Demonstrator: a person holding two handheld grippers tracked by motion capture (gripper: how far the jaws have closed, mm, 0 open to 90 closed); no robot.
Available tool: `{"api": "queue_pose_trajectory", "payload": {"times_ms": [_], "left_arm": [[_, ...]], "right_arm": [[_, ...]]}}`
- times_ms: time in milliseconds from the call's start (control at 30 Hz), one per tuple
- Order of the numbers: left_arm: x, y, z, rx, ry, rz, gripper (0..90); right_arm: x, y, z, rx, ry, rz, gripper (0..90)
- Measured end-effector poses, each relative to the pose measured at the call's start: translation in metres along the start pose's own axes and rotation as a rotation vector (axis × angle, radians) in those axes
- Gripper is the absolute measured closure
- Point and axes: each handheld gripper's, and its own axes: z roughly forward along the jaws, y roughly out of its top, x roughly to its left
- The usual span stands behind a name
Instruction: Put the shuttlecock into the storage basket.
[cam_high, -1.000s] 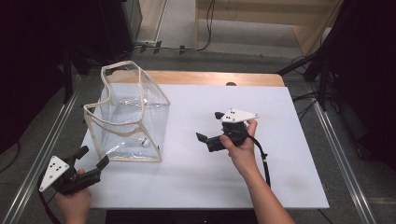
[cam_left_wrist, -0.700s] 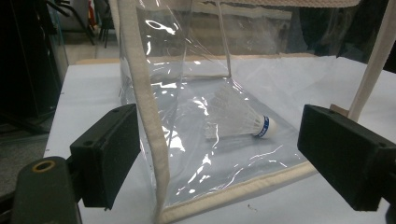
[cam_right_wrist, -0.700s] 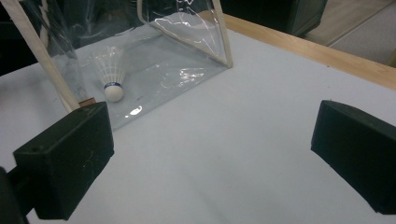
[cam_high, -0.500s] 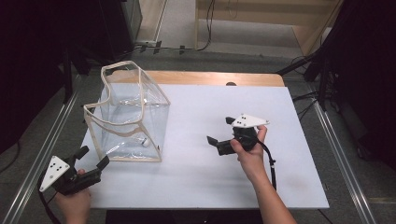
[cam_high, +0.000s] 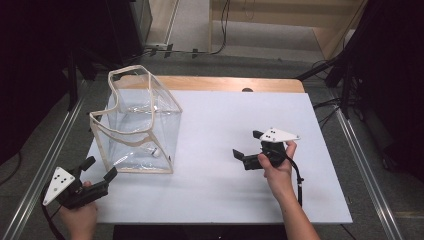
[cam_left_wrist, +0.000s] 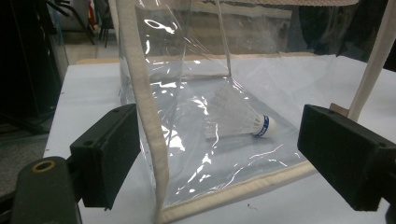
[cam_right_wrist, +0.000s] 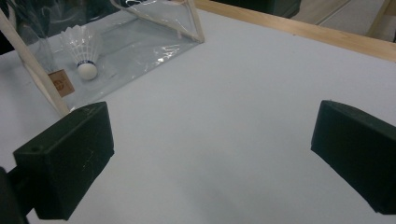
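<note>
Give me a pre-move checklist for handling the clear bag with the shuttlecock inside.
1. Left gripper open: ok.
2. Right gripper open, holding nothing: ok.
3. Clear bag standing upright on the white table: ok.
4. Shuttlecock lying on the bag's floor: ok.
5. Bag's corner seam between the left fingers: ok in the left gripper view, not yet touching.
6. Bag mouth open: ok.

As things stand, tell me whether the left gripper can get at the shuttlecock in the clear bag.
Probably not head-on: the left gripper faces the clear bag's side wall, with the shuttlecock behind the plastic. The open top looks like the only way in.
</note>
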Motion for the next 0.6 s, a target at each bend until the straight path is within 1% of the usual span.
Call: {"api": "queue_pose_trajectory", "payload": {"times_ms": [400, 433, 600], "left_arm": [[0.0, 0.0, 0.0, 0.001, 0.0, 0.002, 13.8], [0.0, 0.0, 0.0, 0.001, 0.0, 0.002, 13.8], [0.0, 0.0, 0.0, 0.003, 0.001, 0.003, 13.8]], "right_arm": [[-0.012, -0.016, -0.015, 0.011, -0.037, 0.024, 0.0], [-0.013, -0.018, -0.016, 0.01, -0.041, 0.02, 0.0], [-0.018, -0.024, -0.023, 0.007, -0.056, 0.04, 0.0]]}}
